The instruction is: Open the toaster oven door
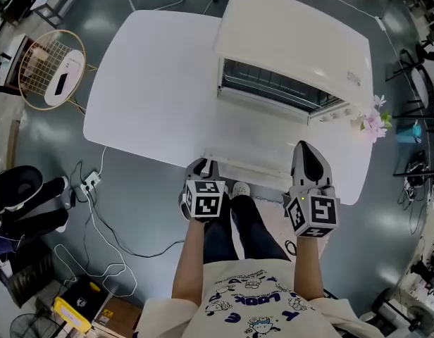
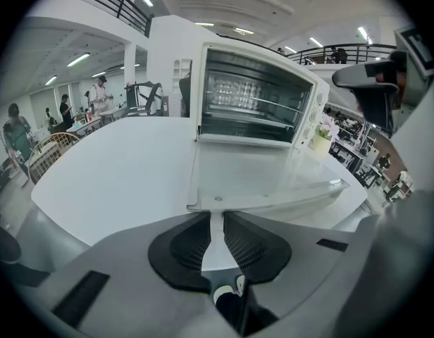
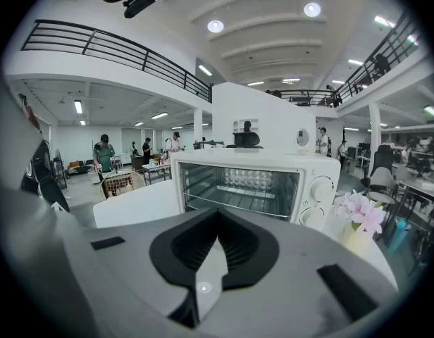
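White table (image 1: 146, 83) (toaster oven door (image 1: 251, 162) down flat) on cable-strewn grey floor (image 1: 143, 210).

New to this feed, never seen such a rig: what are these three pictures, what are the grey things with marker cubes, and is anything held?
No robot: a person holds a hand-held gripper in each hand. The head view looks down from their head; the other two cameras ride on those, looking along the jaws. On the white table stands a white toaster oven, its glass door folded down flat, pink flowers beside it. The left hand-held gripper is slightly open, the right hand-held gripper shut. Neither holds anything.
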Demonstrator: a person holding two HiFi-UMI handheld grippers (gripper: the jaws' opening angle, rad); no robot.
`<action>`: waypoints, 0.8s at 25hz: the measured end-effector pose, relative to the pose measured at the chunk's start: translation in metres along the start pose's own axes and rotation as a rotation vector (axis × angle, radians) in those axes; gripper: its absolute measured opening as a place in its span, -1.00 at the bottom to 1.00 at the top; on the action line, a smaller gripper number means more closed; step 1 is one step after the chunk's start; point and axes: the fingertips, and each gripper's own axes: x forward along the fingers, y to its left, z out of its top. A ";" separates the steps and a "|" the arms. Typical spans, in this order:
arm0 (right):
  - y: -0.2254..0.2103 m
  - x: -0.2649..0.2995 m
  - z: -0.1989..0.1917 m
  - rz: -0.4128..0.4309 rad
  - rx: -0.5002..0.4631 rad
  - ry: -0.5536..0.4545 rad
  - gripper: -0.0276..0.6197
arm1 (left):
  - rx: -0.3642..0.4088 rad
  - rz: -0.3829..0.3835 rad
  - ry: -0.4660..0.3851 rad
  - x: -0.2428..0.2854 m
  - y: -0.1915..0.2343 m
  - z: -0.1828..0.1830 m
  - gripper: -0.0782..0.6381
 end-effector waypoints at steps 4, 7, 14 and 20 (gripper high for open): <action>0.000 0.005 -0.008 0.001 -0.003 0.014 -0.92 | 0.004 0.008 0.021 0.009 0.002 -0.007 -0.61; 0.001 0.008 -0.012 0.003 -0.003 0.023 -0.92 | 0.010 0.002 0.017 0.010 0.002 -0.007 -0.61; 0.008 0.011 -0.011 0.017 -0.005 0.021 -0.92 | 0.013 0.010 0.010 0.011 0.002 -0.008 -0.61; 0.010 0.004 -0.003 0.017 -0.008 0.001 -0.92 | 0.039 0.027 0.012 0.007 0.001 -0.007 -0.61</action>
